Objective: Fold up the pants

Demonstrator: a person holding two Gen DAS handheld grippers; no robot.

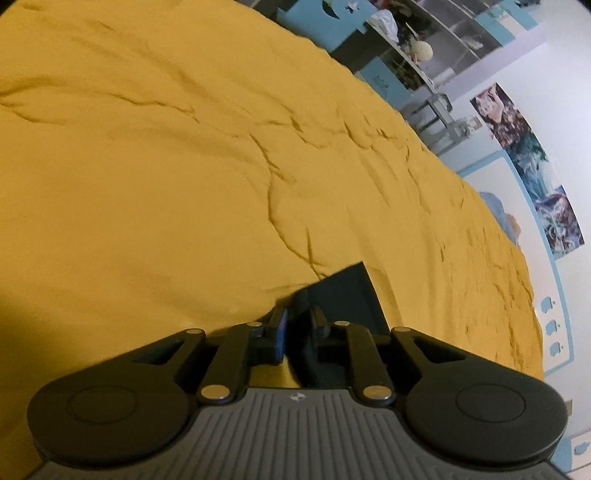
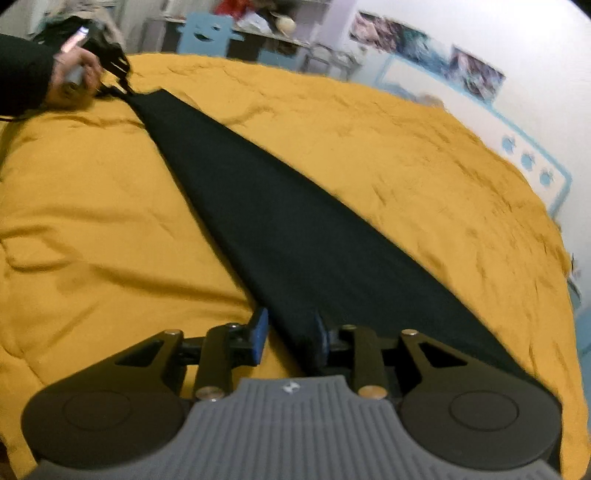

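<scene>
Black pants (image 2: pixel 280 229) lie as one long flat strip across a yellow bedspread (image 2: pixel 110 221), from far left to near right. My right gripper (image 2: pixel 290 332) is open at the near end. The cloth's edge rests against the right finger, and yellow shows between it and the blue pad (image 2: pixel 260 332). At the far end a hand (image 2: pixel 70 81) in a dark sleeve holds the left gripper at the strip's tip. In the left wrist view a corner of the pants (image 1: pixel 343 295) lies on the bedspread (image 1: pixel 147 184). The left gripper (image 1: pixel 298 323) is slightly open, with dark cloth between its fingers.
The bedspread is wrinkled and runs far to the left of the pants. Past the bed's far edge stand a blue chair (image 2: pixel 207 33) and grey shelves (image 1: pixel 424 48) full of small items. A white wall with posters (image 1: pixel 532 166) borders the bed on the right.
</scene>
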